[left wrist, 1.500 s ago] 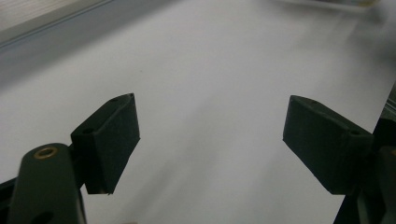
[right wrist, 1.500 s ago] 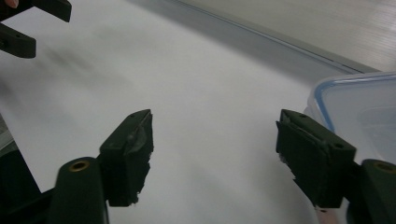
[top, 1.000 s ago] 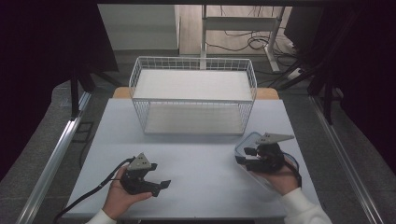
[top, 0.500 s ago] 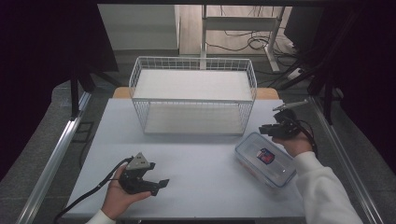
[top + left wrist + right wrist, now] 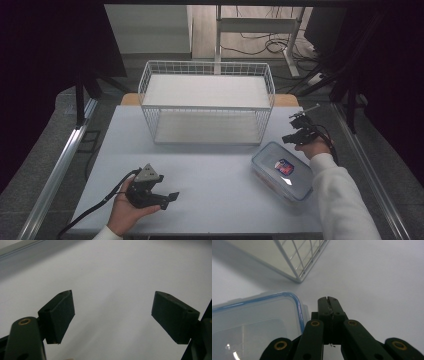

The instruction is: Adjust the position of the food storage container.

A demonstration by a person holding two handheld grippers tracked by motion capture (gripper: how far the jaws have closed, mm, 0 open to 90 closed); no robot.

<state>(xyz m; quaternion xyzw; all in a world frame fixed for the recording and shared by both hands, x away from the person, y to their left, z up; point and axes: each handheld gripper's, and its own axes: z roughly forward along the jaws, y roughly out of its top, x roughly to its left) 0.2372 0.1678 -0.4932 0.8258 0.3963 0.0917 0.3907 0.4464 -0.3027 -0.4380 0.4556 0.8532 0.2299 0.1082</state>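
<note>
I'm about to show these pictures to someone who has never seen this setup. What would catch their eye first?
Probably the white wire basket, standing empty at the back middle of the table. Next, the clear lidded container with a blue rim, lying near the table's right edge in front of the basket. The right gripper, jaws shut on nothing, sits just beyond the container; the left gripper rests open at front left.

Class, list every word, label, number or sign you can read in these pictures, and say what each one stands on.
No text can be read.
Red and blue sticker on the clear container's lid: print too small and blurred to read.
Wire basket, table and both tools: no lettering seen.
</note>
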